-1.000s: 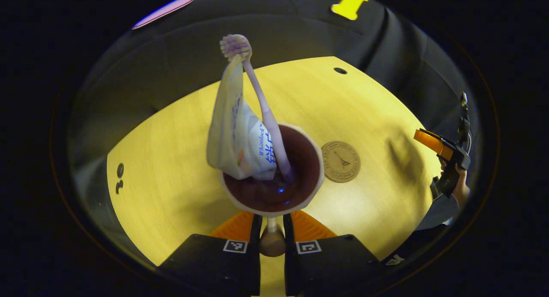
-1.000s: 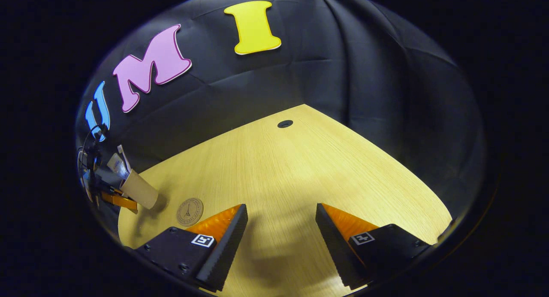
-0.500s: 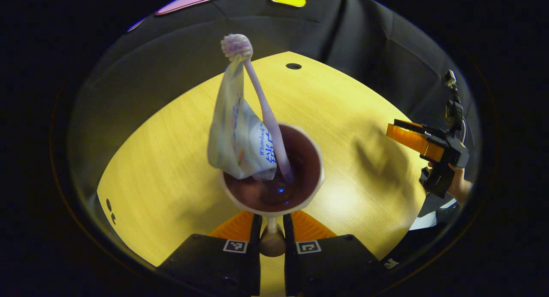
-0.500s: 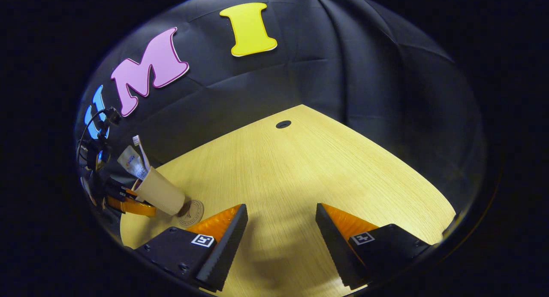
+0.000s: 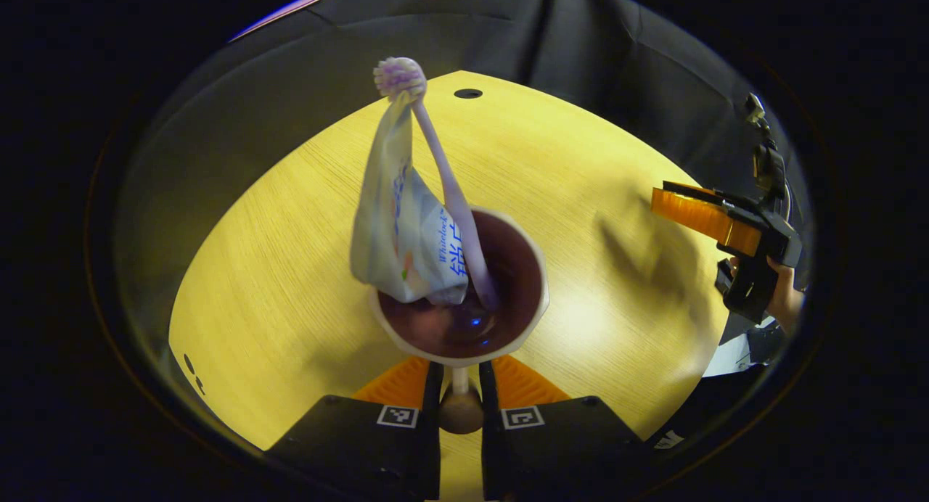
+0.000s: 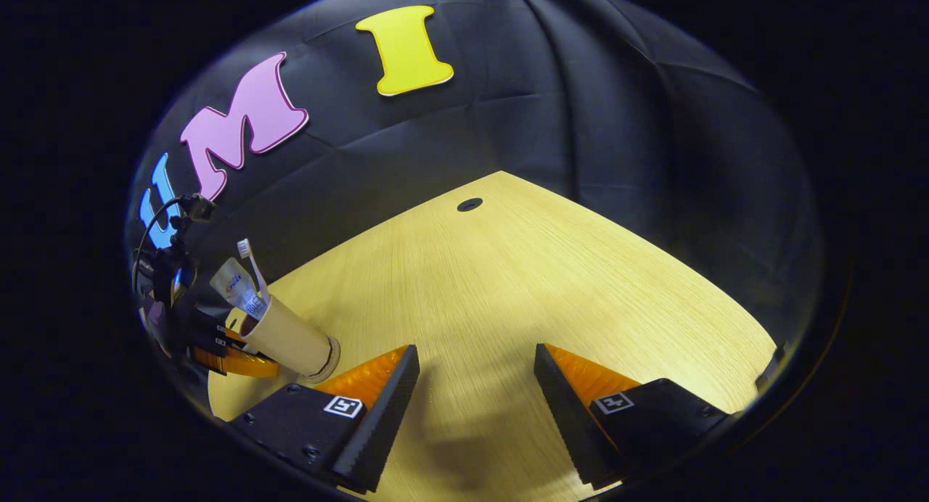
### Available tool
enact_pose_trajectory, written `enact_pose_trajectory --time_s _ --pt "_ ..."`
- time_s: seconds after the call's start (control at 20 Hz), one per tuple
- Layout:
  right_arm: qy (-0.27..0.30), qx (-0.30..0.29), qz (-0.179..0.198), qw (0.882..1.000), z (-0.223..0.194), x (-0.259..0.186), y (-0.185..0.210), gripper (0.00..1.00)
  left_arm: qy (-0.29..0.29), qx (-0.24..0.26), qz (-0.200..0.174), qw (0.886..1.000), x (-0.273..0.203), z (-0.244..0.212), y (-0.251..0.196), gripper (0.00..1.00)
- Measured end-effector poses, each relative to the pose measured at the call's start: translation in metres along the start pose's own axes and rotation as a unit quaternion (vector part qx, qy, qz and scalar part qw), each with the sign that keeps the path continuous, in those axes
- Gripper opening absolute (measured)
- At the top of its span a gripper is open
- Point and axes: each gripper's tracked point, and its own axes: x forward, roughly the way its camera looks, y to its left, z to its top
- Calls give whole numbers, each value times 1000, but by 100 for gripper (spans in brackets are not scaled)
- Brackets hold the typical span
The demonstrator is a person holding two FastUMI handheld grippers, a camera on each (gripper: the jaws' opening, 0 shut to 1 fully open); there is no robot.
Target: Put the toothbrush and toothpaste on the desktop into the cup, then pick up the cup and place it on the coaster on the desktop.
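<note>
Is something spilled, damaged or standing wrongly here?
Nothing spilled or damaged. The toothbrush and toothpaste lean in the cup, which the left gripper holds by its handle, seemingly over the coaster.

A: What is seen ahead of the left gripper [image 5: 459, 408]?
B: A smooth, glossy cup [image 5: 533, 299], a crinkled plastic toothpaste [image 5: 403, 226] tube.
A: And beneath?
B: Matt wood-grain desktop [image 5: 290, 219]; matt cloth wall [image 6: 580, 125] behind.

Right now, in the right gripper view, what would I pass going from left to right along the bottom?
The other claw → the cup it holds, with toothpaste and toothbrush inside → this claw's own left finger → bare desktop → its right finger.
</note>
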Motion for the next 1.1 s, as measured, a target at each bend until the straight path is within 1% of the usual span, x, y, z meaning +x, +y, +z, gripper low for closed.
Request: enact_pose_trajectory --time_s 0.1,0.15,0.2,0.35,0.4,0.45,0.5,0.6,0.75,0.8,0.95,1.1 --pt "4 11 2 1000 -1 -2 0 98 3 2 -1 1000 -1 0 -1 27" --pt "5 14 2 1000 -2 -2 -2 98 2 5 1 1000 -1 1 0 32" --pt "4 13 0 1000 -2 -2 -2 98 3 5 3 1000 0 0 0 28" --pt "2 5 -2 1000 -2 -3 -4 98 -1 3 10 1000 0 2 0 30" --pt "3 3 -3 1000 -4 -2 -5 98 -1 3 13 1000 -1 2 1 36" --pt "3 2 -2 1000 -5 -3 -6 98 -3 3 16 1000 -2 3 2 31" --pt "3 3 -1 1000 -5 -4 -6 98 -6 3 18 1000 -5 4 3 32" --pt "2 0 1 1000 -2 -6 -5 98 -15 -2 22 1000 -12 4 4 51" --pt "-5 -10 3 1000 3 -12 -1 98 -32 -29 20 999 -23 -4 3 93" --pt "-7 -12 4 1000 7 -15 2 98 -43 -42 24 998 -27 -7 4 100" --pt "-18 -21 6 1000 16 -26 11 98 -87 -82 41 992 -46 -17 9 100" --pt "-26 -33 10 999 24 -42 23 98 -130 -110 71 983 -69 -33 14 100"
